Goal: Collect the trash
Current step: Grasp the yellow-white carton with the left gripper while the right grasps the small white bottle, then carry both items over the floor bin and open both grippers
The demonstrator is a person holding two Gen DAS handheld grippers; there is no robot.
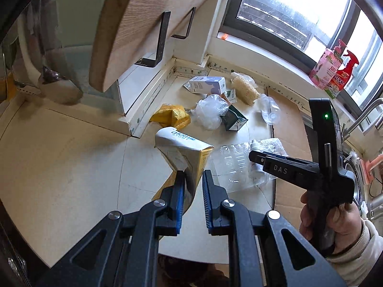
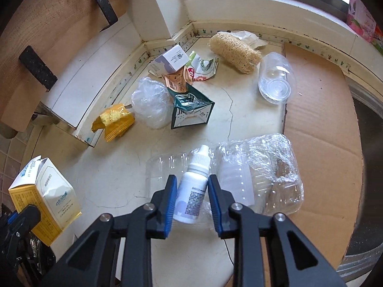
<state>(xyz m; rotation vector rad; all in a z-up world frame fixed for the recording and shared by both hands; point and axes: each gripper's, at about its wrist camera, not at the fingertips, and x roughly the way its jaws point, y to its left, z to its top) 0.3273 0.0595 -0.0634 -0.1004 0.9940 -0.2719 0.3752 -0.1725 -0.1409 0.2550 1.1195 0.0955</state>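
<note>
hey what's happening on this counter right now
A person is clearing trash off a kitchen counter with two handheld grippers. The left gripper holds a white and yellow carton between its fingers. The right gripper has its fingers around a small white dropper bottle. Wrappers, a loofah and clear plastic packaging still lie there.

Pale stone counter (image 2: 115, 174), cracked near the middle. Flat brown cardboard sheet (image 2: 320, 110) laid on the counter's right side, reaching the back wall. Round wooden board (image 1: 153, 14) with two black metal brackets (image 1: 160, 40) mounted above the counter at left. Window (image 1: 294, 7) behind the counter, sill running below it. Pink refill pouch (image 1: 325, 68) and red spray bottle (image 1: 344, 69) standing side by side on the sill. Steel tap (image 1: 361, 117) at far right, over the sink (image 2: 366, 167).
</note>
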